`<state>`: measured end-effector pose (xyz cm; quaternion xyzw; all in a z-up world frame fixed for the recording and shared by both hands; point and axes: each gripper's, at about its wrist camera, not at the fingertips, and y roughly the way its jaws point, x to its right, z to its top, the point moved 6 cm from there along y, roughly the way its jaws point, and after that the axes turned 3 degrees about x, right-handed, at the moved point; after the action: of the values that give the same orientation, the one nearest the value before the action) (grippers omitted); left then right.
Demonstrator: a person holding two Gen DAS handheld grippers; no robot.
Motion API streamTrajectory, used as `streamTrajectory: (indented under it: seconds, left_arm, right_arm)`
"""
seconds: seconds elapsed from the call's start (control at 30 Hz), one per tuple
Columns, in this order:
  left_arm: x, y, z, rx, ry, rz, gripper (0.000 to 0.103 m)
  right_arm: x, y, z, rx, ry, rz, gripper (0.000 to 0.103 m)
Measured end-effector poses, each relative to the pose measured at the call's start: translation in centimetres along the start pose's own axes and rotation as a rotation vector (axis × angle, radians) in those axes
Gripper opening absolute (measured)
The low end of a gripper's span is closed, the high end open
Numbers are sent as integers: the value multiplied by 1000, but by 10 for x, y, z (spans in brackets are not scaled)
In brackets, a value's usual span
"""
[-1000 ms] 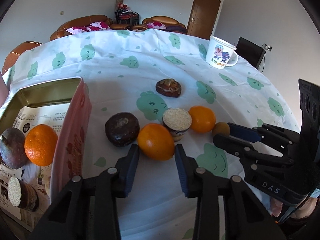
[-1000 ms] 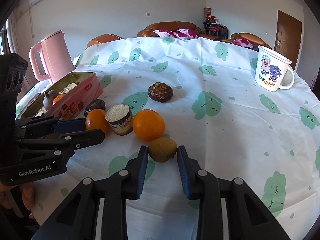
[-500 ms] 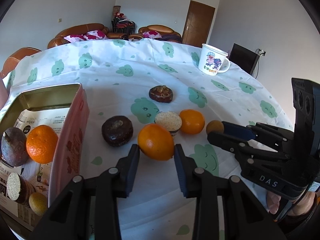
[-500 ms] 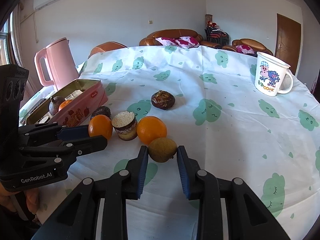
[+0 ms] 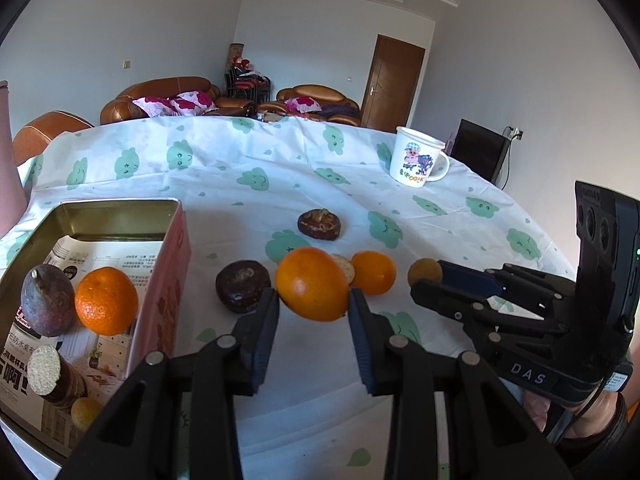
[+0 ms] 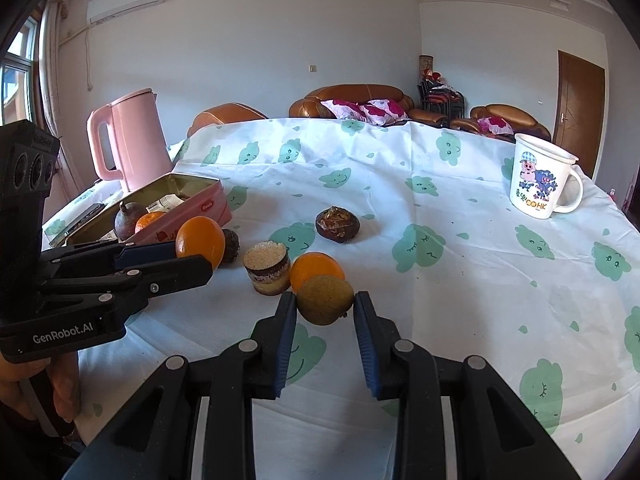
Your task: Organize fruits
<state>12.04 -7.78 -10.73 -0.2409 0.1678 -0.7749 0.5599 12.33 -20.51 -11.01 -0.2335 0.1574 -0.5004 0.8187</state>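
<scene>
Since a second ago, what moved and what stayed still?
The left gripper lifted its orange off the tablecloth, and the right gripper raised its yellow-brown fruit too. Both stayed clamped. The other fruits, the tin and the mug stayed put.

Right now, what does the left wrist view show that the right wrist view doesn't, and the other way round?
Left wrist only: the tin's floor, lined with printed paper, with a small yellow fruit and a cut cylindrical piece near its front; also a dark screen.

Right wrist only: the pink kettle, air conditioner and window.

Both: left claw shut on an orange, right claw shut on a yellow-brown fruit, and the cartoon mug.
</scene>
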Motion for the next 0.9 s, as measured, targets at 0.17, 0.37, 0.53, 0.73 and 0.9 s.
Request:
streamTrajectory:
  seconds: [0.17,0.37,0.53,0.73,0.9]
  left_arm:
    - [2,-7,2,41,19,24,37]
    - [2,-13,4,77,36,42,37]
    - [4,-17,4,100,47,56,37]
    - [7,-22,5,128,65,73,37]
    - [9,-27,6,155,81,88,37]
  right_arm:
    - [-2,-5,1,35,-12,-1,31]
    - [-4,-12,2,72,-24,1,31]
    - [-5,-15,3,97,-31,2,31]
    - [-6,-21,4,134,-43,3,31]
    - [-8,-27,4,167,-56,4,31]
